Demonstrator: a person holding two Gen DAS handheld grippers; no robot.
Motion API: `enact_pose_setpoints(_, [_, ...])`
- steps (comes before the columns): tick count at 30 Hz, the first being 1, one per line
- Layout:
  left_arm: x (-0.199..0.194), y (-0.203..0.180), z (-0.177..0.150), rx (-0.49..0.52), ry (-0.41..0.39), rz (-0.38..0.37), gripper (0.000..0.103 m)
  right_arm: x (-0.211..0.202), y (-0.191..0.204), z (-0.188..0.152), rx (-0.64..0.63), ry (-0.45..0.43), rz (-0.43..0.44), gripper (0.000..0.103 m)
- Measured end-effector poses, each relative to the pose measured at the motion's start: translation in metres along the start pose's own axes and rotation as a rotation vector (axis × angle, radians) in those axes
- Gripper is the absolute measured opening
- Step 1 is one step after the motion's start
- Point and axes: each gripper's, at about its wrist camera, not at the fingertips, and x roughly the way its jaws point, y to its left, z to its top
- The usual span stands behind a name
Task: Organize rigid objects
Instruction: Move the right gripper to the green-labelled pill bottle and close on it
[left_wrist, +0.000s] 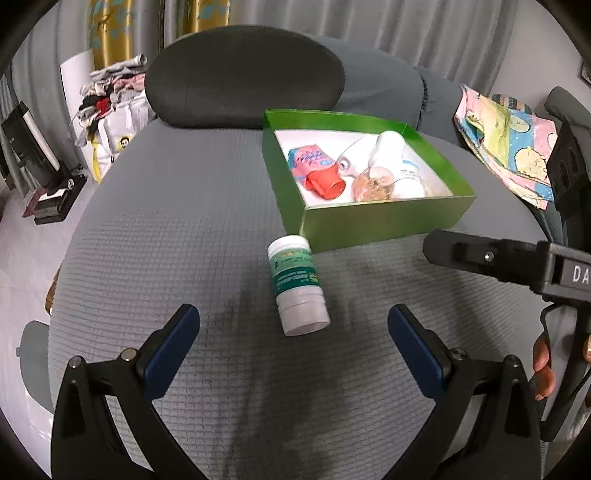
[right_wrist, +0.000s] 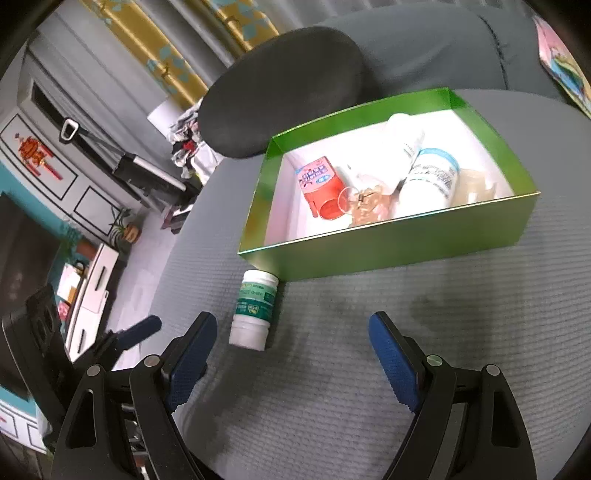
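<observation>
Nearest, left gripper (left_wrist: 293, 345) spread wide, holding nothing; right gripper (right_wrist: 291, 354) likewise gaping and empty, above the grey quilted cushion (left_wrist: 166, 240). Just beyond the blue pads (left_wrist: 170, 354), one white bottle (left_wrist: 297, 286) with a green label, lying on its side, long axis running toward the box, one end almost touching its corner. Behind, one green box (left_wrist: 373, 225), open-topped, blocking the way forward, holding one red-capped pink container (left_wrist: 314, 170), two or three white bottles, and a clear item too blurred to identify. Farthest, dark round cushion (left_wrist: 243, 77).
</observation>
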Motion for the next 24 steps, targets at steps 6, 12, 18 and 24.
enact_pose_setpoints(6, [0.026, 0.016, -0.002, -0.035, 0.069, -0.012, 0.102, 0.030, 0.009, 0.004, -0.020, 0.063, -0.001, 0.085])
enact_pose_setpoints(12, [0.044, 0.026, -0.001, -0.070, 0.115, -0.035, 0.102, 0.065, 0.016, 0.006, -0.027, 0.137, 0.016, 0.085])
enact_pose_setpoints(18, [0.055, 0.022, 0.001, -0.073, 0.136, -0.070, 0.102, 0.089, 0.024, 0.009, -0.050, 0.170, 0.013, 0.085])
enact_pose_setpoints(24, [0.062, 0.019, 0.007, -0.072, 0.137, -0.101, 0.101, 0.098, 0.034, 0.010, -0.108, 0.195, 0.011, 0.085])
